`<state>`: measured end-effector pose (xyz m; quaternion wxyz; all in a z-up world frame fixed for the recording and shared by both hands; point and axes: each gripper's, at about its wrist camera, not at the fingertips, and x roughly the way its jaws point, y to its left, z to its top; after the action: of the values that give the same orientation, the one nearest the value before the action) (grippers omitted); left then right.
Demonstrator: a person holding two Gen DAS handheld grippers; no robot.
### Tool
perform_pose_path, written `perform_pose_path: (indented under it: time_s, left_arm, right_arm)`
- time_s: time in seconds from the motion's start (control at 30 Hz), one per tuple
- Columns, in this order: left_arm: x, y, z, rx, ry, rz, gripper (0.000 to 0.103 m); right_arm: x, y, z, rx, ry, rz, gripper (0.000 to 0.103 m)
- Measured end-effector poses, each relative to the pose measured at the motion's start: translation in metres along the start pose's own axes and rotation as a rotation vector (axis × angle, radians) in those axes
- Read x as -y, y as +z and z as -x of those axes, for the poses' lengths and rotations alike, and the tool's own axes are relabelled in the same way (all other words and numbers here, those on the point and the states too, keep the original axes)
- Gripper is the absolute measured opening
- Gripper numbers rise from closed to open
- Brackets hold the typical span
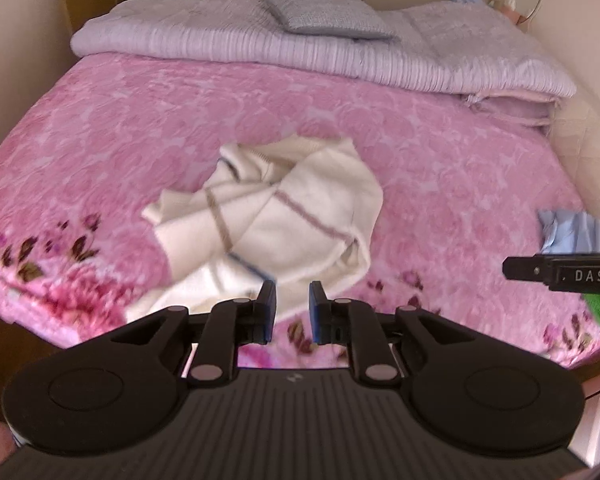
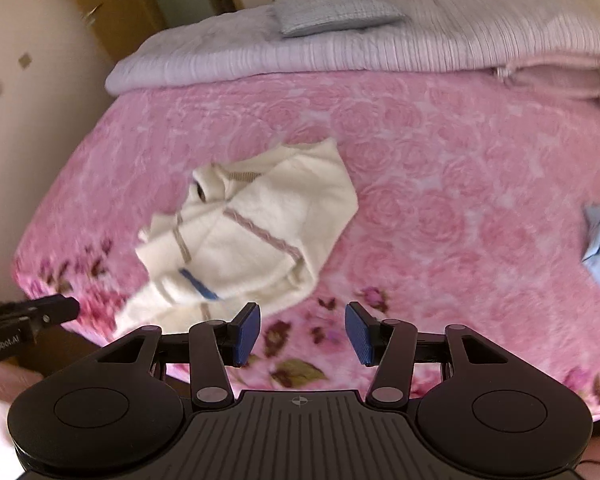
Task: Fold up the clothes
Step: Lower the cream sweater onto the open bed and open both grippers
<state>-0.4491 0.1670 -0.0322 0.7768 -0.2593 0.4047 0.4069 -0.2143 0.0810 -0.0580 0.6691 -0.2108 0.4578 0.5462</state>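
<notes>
Left wrist: "DAS" on right gripper (image 1: 560, 274)

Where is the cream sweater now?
The cream sweater lies crumpled on the pink bedspread, just ahead of both open grippers, left of the light blue garment.

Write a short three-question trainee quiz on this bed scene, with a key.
1. True or false: the left gripper grips the cream sweater.
2. The sweater lies: A) folded flat, B) crumpled, C) hanging off the headboard?
3. Fill in: the right gripper's jaws stand ____, wider than the left's.

Key: 1 false, its jaws are apart and nothing sits between them. 2 B, bunched on the pink bedspread. 3 open.
</notes>
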Motion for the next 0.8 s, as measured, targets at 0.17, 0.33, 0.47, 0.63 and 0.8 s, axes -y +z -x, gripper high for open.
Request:
perform_pose_path:
  time_s: [0.17, 0.33, 0.47, 0.63, 0.8]
  left_arm:
    - [0.013, -0.032, 0.011, -0.017, 0.069, -0.002, 0.02]
    - [0.024, -0.051, 0.033, -0.003, 0.1, 0.0, 0.026]
    - [0.028, -0.063, 0.044, -0.004, 0.123, 0.008, 0.027]
    - [0.034, -0.071, 0.046, -0.02, 0.147, 0.001, 0.03]
    - [0.044, -0.073, 0.041, -0.036, 0.159, -0.024, 0.031]
  right_arm:
    - [0.001, -0.04, 0.011, -0.026, 0.02, 0.027, 0.051]
    - [-0.003, -0.06, 0.022, -0.037, 0.016, 0.078, 0.051]
    - [-0.003, -0.07, 0.03, -0.037, 0.027, 0.097, 0.051]
    - [0.001, -0.08, 0.037, -0.038, 0.044, 0.104, 0.051]
    - [0.011, -0.085, 0.043, -0.04, 0.047, 0.089, 0.051]
